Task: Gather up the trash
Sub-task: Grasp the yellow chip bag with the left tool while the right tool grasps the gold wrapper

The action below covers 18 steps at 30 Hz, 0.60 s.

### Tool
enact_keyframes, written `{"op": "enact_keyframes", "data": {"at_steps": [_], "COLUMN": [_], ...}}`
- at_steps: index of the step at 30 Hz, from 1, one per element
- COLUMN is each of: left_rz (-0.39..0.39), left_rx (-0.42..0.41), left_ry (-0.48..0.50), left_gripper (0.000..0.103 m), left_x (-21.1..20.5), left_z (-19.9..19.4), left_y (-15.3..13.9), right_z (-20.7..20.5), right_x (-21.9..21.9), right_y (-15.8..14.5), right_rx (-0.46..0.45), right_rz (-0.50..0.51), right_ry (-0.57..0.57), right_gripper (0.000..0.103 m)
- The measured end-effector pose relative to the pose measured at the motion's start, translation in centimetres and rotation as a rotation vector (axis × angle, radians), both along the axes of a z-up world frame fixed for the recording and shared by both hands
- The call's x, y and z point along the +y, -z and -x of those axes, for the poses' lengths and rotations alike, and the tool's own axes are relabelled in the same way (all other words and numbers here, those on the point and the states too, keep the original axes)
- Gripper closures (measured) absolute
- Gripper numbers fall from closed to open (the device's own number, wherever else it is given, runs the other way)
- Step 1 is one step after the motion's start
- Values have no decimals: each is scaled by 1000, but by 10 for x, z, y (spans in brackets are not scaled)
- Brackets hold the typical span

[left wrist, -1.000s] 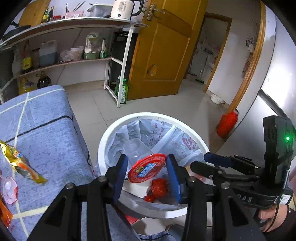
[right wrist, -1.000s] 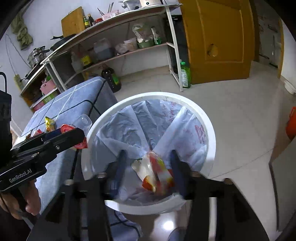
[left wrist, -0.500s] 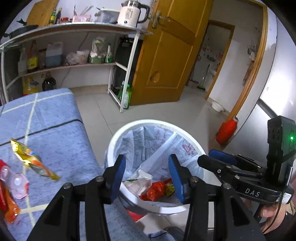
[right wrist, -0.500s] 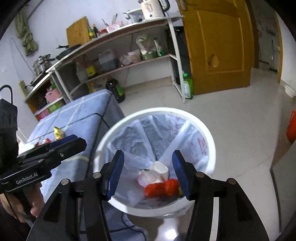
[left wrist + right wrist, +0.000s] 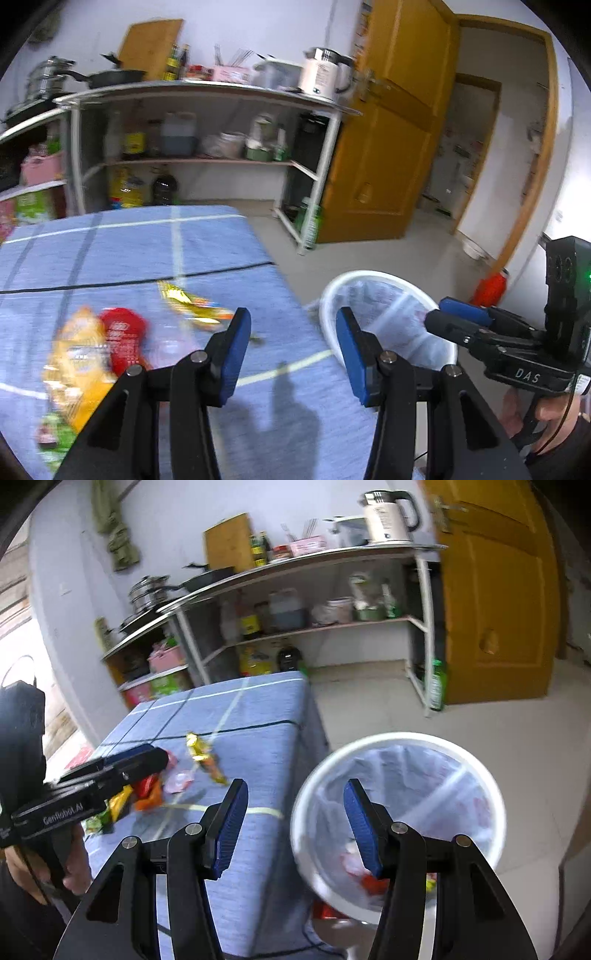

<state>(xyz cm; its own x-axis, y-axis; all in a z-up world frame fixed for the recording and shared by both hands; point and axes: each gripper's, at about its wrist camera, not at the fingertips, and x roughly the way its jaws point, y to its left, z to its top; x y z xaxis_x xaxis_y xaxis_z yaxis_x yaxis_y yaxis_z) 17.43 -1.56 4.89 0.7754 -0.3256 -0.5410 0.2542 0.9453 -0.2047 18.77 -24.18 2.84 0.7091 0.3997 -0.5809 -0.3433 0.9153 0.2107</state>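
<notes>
The white bin [image 5: 399, 736] with a pale liner stands on the floor against the table's right edge, with red and white trash [image 5: 369, 880] at its bottom. On the blue cloth table [image 5: 147, 251] lie a gold wrapper [image 5: 192, 304], a red packet [image 5: 122, 332] and a yellow-orange bag [image 5: 79, 354], all blurred. My left gripper [image 5: 291, 332] hangs open and empty over the table's right edge, above and right of the wrappers. My right gripper [image 5: 295, 805] is open and empty between table and bin [image 5: 364, 275]. The gold wrapper [image 5: 203, 757] and a pink clear piece [image 5: 177, 781] also show there.
A metal shelf rack [image 5: 207, 92] with a kettle [image 5: 319, 74], pans and bottles lines the back wall. An open yellow door [image 5: 384, 158] stands to the right of it. A red container [image 5: 489, 291] and a green bottle [image 5: 436, 686] stand on the tiled floor.
Both views have swung left and risen, from above the bin to the table's edge. The red lid and the wrapper seen between the fingers a second ago are gone from them.
</notes>
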Motion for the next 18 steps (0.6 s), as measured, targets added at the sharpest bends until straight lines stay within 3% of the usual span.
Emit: {"op": "enact_keyframes", "data": {"at_steps": [4, 11, 18], "left_rz": [10, 12, 40], "left_rx": [-7, 15, 119], "left_ry": [-90, -265, -372], "left_gripper": [46, 42, 38], "left_x": [41, 101, 138], "left_z": [7, 12, 8], "left_y": [0, 15, 45], "right_z": [-7, -22, -43], "right_x": [28, 73, 109], "right_y": [0, 9, 22], "right_rx": [-2, 19, 37], "right_rz": [24, 57, 100], "right_ry": [-66, -155, -222], "right_gripper": [48, 48, 48]}}
